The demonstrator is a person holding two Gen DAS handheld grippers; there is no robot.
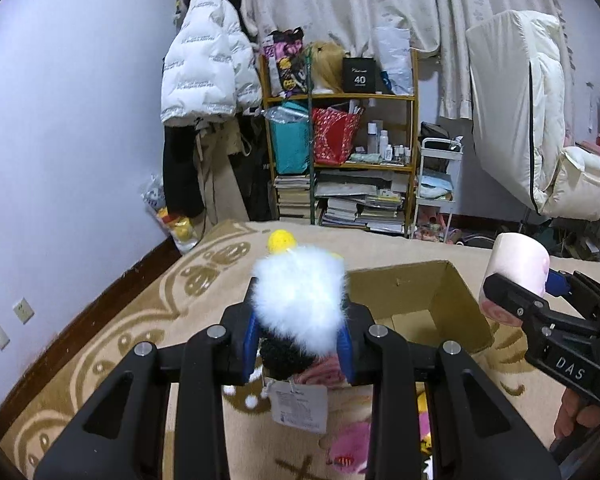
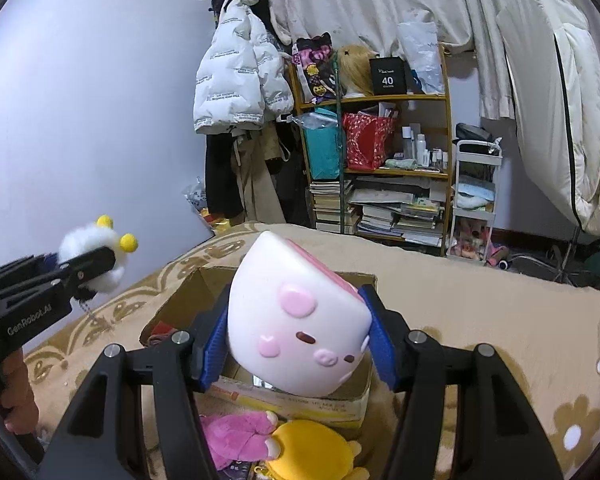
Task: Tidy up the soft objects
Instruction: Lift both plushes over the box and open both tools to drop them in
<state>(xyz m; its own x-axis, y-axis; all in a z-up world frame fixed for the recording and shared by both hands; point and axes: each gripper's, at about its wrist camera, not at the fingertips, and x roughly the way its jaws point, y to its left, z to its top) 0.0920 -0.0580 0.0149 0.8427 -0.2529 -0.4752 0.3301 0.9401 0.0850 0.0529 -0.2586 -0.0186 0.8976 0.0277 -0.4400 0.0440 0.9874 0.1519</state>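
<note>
The left gripper (image 1: pixel 302 332) is clamped on a fluffy white toy (image 1: pixel 300 296) with yellow pompoms, held up over the patterned bedspread (image 1: pixel 140 312); the open cardboard box (image 1: pixel 440 300) sits between both grippers; the right gripper (image 2: pixel 296 340) squeezes a pink-and-white squishy toy (image 2: pixel 296 320) above that box; a pink plush (image 2: pixel 236 436) and a yellow plush (image 2: pixel 312 452) lie just beside the box.

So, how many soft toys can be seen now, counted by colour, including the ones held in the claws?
White fluffy toy with yellow pompoms, in the left claw: 1
White and pink squishy toy with a face, in the right claw: 1
Pink plush toy, lying before the cardboard box: 1
Yellow plush toy, beside it: 1
Total: 4
</note>
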